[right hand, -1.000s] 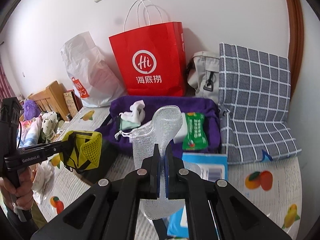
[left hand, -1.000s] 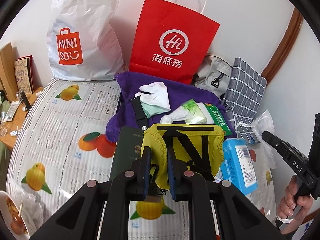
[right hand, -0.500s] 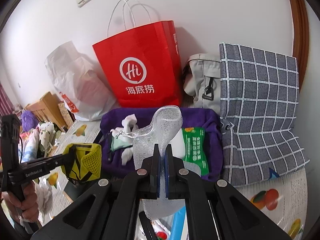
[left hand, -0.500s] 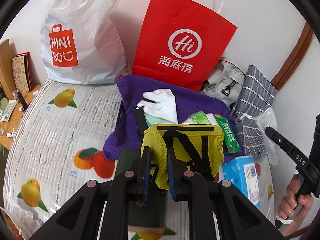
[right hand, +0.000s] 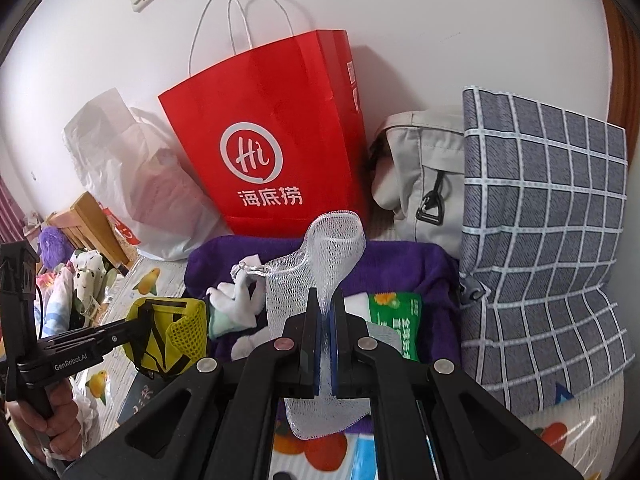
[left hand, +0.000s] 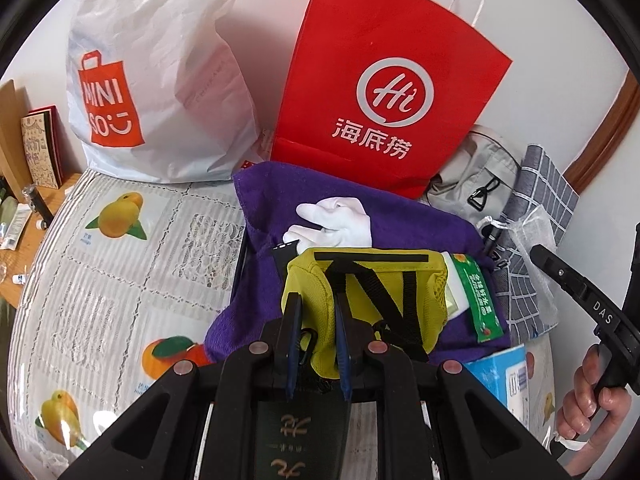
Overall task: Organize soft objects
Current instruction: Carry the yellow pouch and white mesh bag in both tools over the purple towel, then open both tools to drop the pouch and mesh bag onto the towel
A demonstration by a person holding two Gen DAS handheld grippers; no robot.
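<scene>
Having carried both loads closer to the red bag (right hand: 272, 140), I am clamping my left gripper (left hand: 316, 344) on the yellow pouch (left hand: 368, 292) and my right gripper (right hand: 325, 334) on the white mesh bag (right hand: 320, 272), keeping both pinches firm in front of it.

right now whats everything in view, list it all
yellow mesh pouch: 1, yellow with black straps, held in left gripper
white net bag: 1, white, held in right gripper
purple towel: 1, purple, on the mat before the red bag
white glove: 1, white, on the towel
green packet: 1, green, towel's right edge
red paper bag: 1, red, against the wall
white plastic bag: 1, white, left of the red bag
grey bag: 1, grey, right of the red bag
checked cloth: 1, grey-white, far right
blue box: 1, blue, near right
left gripper: 1, black, shut on pouch
right gripper: 1, black, shut on net bag
</scene>
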